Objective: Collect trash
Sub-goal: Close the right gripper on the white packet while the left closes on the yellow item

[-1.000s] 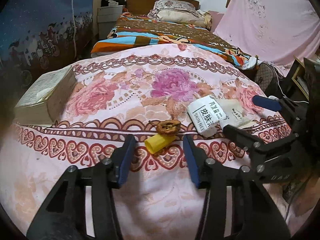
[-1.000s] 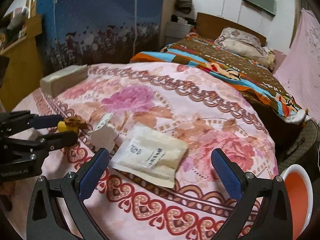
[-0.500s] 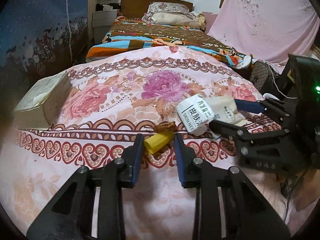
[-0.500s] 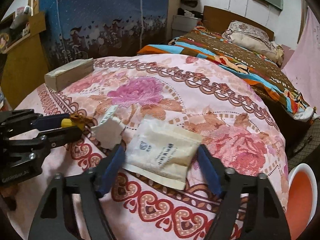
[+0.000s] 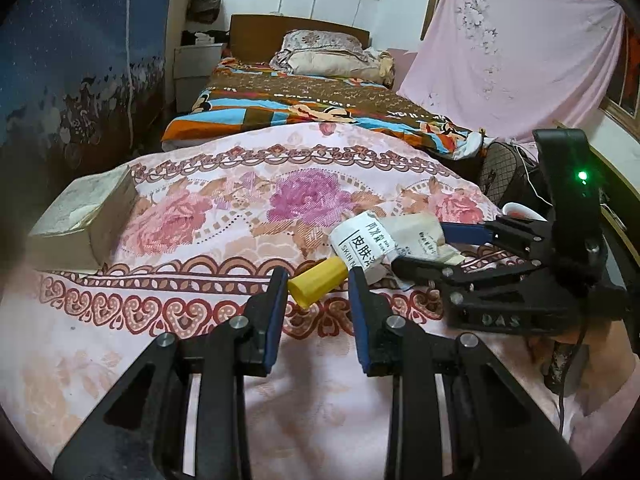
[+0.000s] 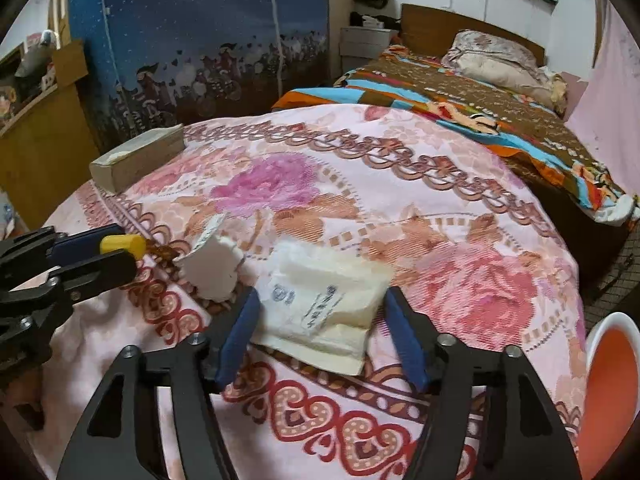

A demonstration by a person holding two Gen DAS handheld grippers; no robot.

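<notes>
The trash is gripped piece by piece for collection: the left tool [image 5: 318, 280] clenches the yellow tube [image 5: 318, 281], while the right tool [image 6: 322, 312] pinches the cream packet [image 6: 324, 300] across its width.

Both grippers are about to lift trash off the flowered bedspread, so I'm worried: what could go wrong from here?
1. The left gripper, whose jaws have just been closing, pinches the short yellow plastic tube only at its tips; it may slip out.
2. The right gripper, jaws just closed then eased, squeezes the flat white paper packet by its edges; it may buckle and drop.
</notes>
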